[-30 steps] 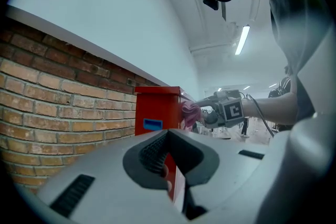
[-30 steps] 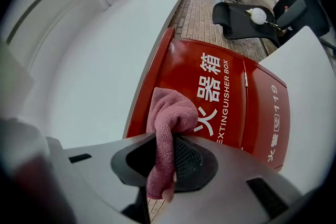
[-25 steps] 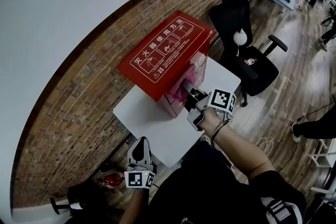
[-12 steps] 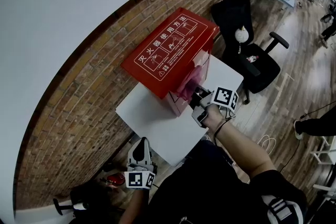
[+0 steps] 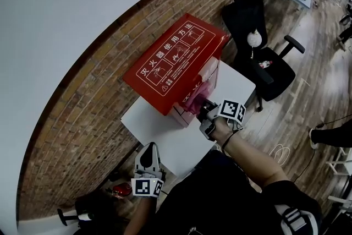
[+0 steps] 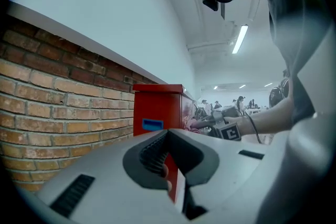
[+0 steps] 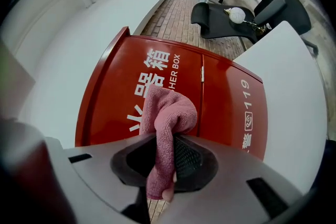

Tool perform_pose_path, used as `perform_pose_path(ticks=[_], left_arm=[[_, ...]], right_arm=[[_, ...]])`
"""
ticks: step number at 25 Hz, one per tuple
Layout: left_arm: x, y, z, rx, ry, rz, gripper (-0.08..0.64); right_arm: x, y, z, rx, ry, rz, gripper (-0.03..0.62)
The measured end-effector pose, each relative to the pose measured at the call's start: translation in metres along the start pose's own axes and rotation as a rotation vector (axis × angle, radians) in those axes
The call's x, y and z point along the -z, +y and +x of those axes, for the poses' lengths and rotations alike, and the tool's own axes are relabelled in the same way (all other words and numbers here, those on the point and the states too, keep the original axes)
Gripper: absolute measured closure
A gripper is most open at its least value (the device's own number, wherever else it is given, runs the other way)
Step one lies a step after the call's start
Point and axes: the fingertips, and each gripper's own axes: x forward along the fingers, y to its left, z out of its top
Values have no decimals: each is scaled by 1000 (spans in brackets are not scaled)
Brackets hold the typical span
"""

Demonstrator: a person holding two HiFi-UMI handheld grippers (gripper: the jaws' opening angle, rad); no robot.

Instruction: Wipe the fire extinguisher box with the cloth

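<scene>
The red fire extinguisher box [image 5: 170, 60] stands on a white table [image 5: 159, 137] against the brick wall. My right gripper [image 5: 204, 111] is shut on a pink cloth [image 5: 193, 100] and holds it against the box's front face, low down. In the right gripper view the cloth [image 7: 167, 113] bulges out of the right gripper [image 7: 167, 157] onto the red panel [image 7: 220, 97] with white lettering. My left gripper [image 5: 147, 159] hangs low beside the table's near-left edge. Its jaws [image 6: 167, 157] are shut with nothing in them, and the box [image 6: 155, 107] shows beyond them.
A black office chair [image 5: 256, 41] stands just right of the table, with a white ball-like thing on its seat. The brick wall [image 5: 82, 118] runs behind the box. A small red object [image 5: 122, 189] lies on the floor at lower left. Desks and people are far right.
My right gripper and the cloth have slid a little down along the box's front face. The left gripper has stayed where it was.
</scene>
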Motion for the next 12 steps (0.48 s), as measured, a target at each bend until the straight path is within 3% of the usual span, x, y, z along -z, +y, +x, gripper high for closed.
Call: perform_pose_path(ticks=[12], left_arm=[[3,1,11,-46,10,-14,512]], right_arm=[[3,-21,6,28,29,7,514]])
